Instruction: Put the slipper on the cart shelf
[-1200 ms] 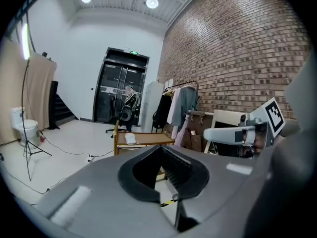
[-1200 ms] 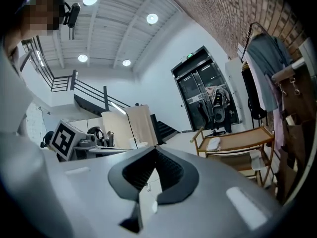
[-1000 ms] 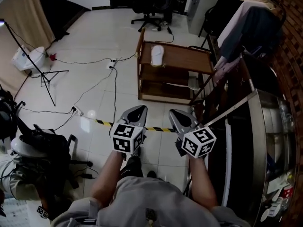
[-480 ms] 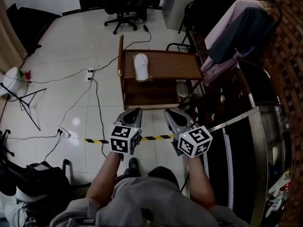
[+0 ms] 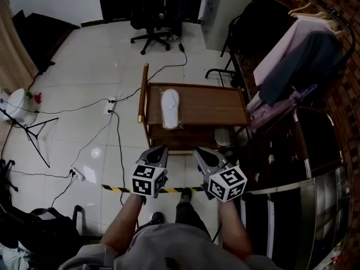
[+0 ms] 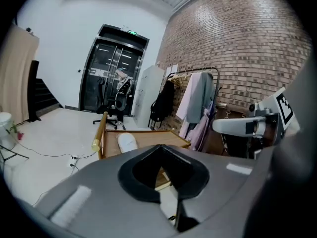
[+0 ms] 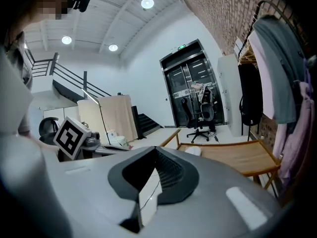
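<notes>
A white slipper [image 5: 170,107] lies flat on the top shelf of a wooden cart [image 5: 214,104], toward its left side. Both of my grippers hover just short of the cart's near edge and touch nothing. My left gripper [image 5: 160,148] is shut and empty, and so is my right gripper [image 5: 198,151] beside it. In the left gripper view the slipper [image 6: 128,142] lies on the cart [image 6: 153,138] beyond the closed jaws. In the right gripper view the slipper [image 7: 193,151] sits at the cart's [image 7: 233,155] far left.
A clothes rack [image 5: 298,49] with hanging garments stands right of the cart. Behind it is an office chair [image 5: 154,24]. Cables [image 5: 112,117] and a power strip [image 5: 79,175] lie on the tiled floor to the left. Yellow-black tape [image 5: 112,189] crosses the floor under my grippers.
The person has stepped up to the cart, which now sits centred right in front of the grippers. Both grippers stay shut and empty.
</notes>
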